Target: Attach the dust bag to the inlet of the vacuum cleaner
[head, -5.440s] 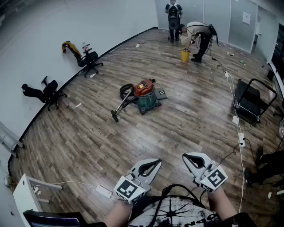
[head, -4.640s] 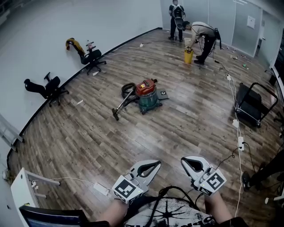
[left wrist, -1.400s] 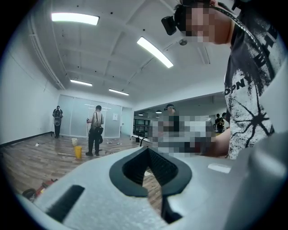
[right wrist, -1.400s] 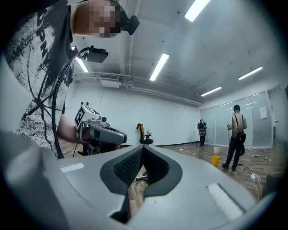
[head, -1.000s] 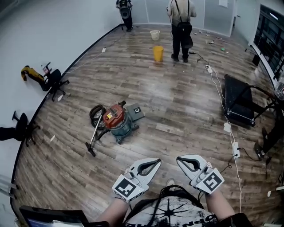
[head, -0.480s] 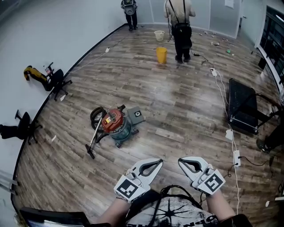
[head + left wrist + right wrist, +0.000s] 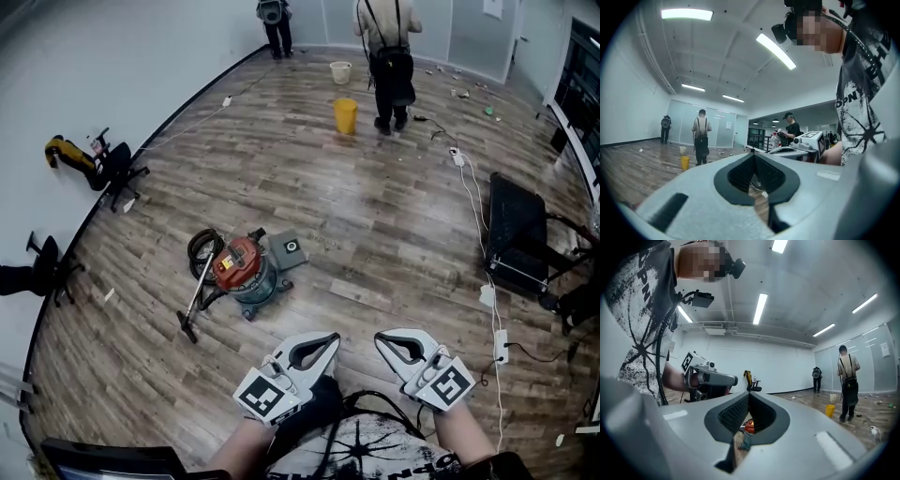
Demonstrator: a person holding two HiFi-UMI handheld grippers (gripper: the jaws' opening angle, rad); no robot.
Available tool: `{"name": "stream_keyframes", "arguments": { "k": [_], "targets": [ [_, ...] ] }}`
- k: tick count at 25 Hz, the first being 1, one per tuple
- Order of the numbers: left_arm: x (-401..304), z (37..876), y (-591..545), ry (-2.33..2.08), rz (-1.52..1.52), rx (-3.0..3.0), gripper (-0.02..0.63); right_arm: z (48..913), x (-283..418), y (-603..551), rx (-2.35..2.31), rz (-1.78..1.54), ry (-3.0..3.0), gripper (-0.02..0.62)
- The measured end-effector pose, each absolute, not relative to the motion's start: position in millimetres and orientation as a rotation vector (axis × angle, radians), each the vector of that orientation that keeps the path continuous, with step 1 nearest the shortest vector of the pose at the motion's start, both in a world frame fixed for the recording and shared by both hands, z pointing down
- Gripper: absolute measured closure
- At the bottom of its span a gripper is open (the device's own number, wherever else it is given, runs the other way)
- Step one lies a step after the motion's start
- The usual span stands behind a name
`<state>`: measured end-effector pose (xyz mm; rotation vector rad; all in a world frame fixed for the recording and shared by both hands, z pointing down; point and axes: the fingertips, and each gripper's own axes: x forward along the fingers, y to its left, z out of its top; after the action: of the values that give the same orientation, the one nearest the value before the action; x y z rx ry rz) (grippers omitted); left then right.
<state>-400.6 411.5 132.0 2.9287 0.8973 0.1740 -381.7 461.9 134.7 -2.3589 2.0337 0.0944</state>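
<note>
The vacuum cleaner (image 7: 242, 267) stands on the wood floor ahead and to the left. It has a red top, a teal drum, a coiled black hose (image 7: 201, 249) and a wand that ends at a floor nozzle (image 7: 187, 326). A flat grey dust bag (image 7: 288, 250) with a round hole lies on the floor, touching the drum's right side. My left gripper (image 7: 332, 337) and right gripper (image 7: 379, 338) are held side by side low in the head view, both shut and empty, well short of the vacuum. The vacuum (image 7: 748, 426) shows through the right gripper's (image 7: 749, 394) gap. The left gripper (image 7: 753, 155) points across the room.
Two people (image 7: 386, 47) stand at the far end near a yellow bucket (image 7: 345, 114) and a white bucket (image 7: 340, 71). Toppled office chairs (image 7: 112, 164) lie along the left wall. A black cart (image 7: 518, 234) and a cable with power strips (image 7: 494, 309) are at the right.
The vacuum cleaner has come much nearer in the head view as I walked toward it. Both grippers stay shut and empty in the same pose. The far person has straightened up.
</note>
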Motion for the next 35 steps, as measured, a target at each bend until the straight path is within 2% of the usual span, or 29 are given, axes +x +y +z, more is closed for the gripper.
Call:
{"name": "stream_keyframes", "arguments": {
  "k": [9, 18, 25, 30, 35],
  "targets": [
    [-298, 121, 342, 1.018, 0.123, 2.895, 0.607, 114, -284, 395, -2.472, 0.113, 1.963, 0.591],
    [-232, 134, 291, 1.106, 0.176, 2.859, 0.607, 117, -218, 342, -2.535, 0.11, 1.891, 0.591],
    [-199, 151, 271, 1.132, 0.214, 2.832, 0.607, 123, -175, 330, -2.585, 0.106, 1.827, 0.591],
    [-165, 161, 273, 1.156, 0.245, 2.813, 0.607, 139, -143, 341, -2.555, -0.067, 1.757, 0.591],
    [-111, 155, 277, 1.15, 0.128, 2.856, 0.607, 143, -86, 345, -2.522, -0.079, 1.759, 0.591]
  ]
}}
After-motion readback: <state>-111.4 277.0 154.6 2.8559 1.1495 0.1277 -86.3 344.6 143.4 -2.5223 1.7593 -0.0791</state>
